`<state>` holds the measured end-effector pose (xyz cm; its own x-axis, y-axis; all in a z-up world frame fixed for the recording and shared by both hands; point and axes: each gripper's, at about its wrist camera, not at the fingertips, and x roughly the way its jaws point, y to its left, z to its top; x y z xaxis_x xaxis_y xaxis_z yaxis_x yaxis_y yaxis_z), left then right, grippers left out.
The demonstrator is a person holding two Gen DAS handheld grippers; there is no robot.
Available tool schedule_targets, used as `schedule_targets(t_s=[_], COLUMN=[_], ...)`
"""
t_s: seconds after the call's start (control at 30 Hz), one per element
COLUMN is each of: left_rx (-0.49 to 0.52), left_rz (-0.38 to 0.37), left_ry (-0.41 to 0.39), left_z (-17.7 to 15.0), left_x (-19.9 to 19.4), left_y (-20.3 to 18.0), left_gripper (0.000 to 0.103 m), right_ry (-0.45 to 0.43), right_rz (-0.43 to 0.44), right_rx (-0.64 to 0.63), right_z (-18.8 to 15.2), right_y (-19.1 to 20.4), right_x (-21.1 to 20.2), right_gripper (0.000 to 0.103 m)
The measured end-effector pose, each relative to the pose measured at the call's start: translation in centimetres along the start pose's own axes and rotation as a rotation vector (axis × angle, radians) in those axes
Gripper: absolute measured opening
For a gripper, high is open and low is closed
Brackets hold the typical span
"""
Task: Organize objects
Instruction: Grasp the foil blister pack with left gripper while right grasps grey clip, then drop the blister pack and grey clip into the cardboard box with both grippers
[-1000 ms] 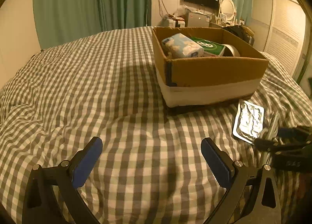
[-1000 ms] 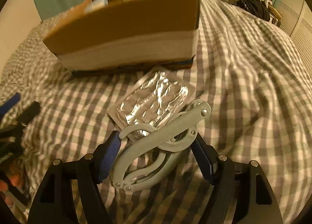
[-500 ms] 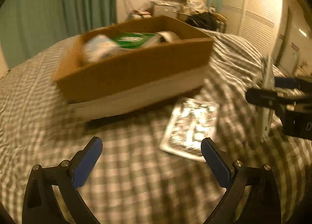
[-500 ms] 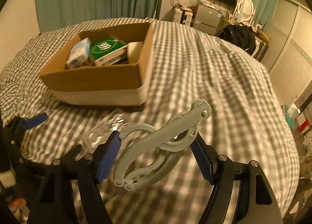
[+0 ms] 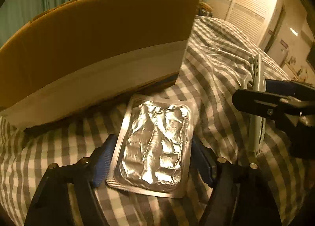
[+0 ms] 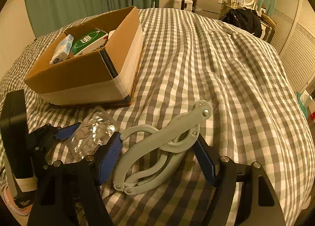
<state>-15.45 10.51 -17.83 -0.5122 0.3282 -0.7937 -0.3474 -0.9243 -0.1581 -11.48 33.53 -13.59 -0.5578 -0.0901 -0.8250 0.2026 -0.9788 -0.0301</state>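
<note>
**A:** So where does the flat, crinkled silver foil blister pack (image 5: 155, 145) lie?

**B:** On the grey-and-white checked bedspread (image 5: 216, 64), just at the foot of the brown cardboard box with the white band round its base (image 5: 94, 48). From the left gripper (image 5: 152, 159) it sits dead ahead, between the two blue pads, with its long axis running from 6 o'clock up to 12 o'clock, toward the box wall.

**A:** Are the jaws clenched on it?

**B:** Not quite, I think. They stand apart, one pad along each long edge of the pack, close beside it; whether either pad touches, I cannot tell. The pack looks to be lying flat on the bed.

**A:** And the other side?

**B:** The right gripper (image 6: 157, 157) is clamped across a pale grey folding plastic hanger (image 6: 157, 153), lifted off the bedspread. In the left wrist view it hangs at 3 o'clock, edge-on.

**A:** Which hand takes the pack, then?

**B:** The left, plainly: it is nearer and already straddles it. The grip would fall across the short width. Then the box, at 12 o'clock from the left gripper, which already holds a green carton (image 6: 89, 41) and a pale blue packet (image 6: 63, 48).
</note>
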Motion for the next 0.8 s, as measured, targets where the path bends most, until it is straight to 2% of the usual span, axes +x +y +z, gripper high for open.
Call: schedule_targets(t_s=[0.17, 0.5, 0.63, 0.8], left_rx=[-0.048, -0.03, -0.05, -0.072], left_rz=[0.01, 0.117, 0.134, 0.157], left_ry=[0.023, -0.127, -0.189, -0.266], left_z=[-0.2, -1.1, -0.4, 2.1], left_x=[-1.9, -10.8, -13.6, -16.5], left_y=[0.5, 2.1, 2.7, 3.5], left_gripper=[0.072, 0.072, 0.072, 0.072], right_ry=[-0.04, -0.127, -0.184, -0.256], right_rz=[-0.004, 0.017, 0.026, 0.046], right_rx=[-0.01, -0.065, -0.085, -0.114], right_z=[-0.1, -0.6, 0.0, 2.6], right_y=[0.6, 4.2, 4.9, 5.5], right_x=[-1.5, -6.8, -9.7, -12.5], right_gripper=[0.073, 0.073, 0.073, 0.073])
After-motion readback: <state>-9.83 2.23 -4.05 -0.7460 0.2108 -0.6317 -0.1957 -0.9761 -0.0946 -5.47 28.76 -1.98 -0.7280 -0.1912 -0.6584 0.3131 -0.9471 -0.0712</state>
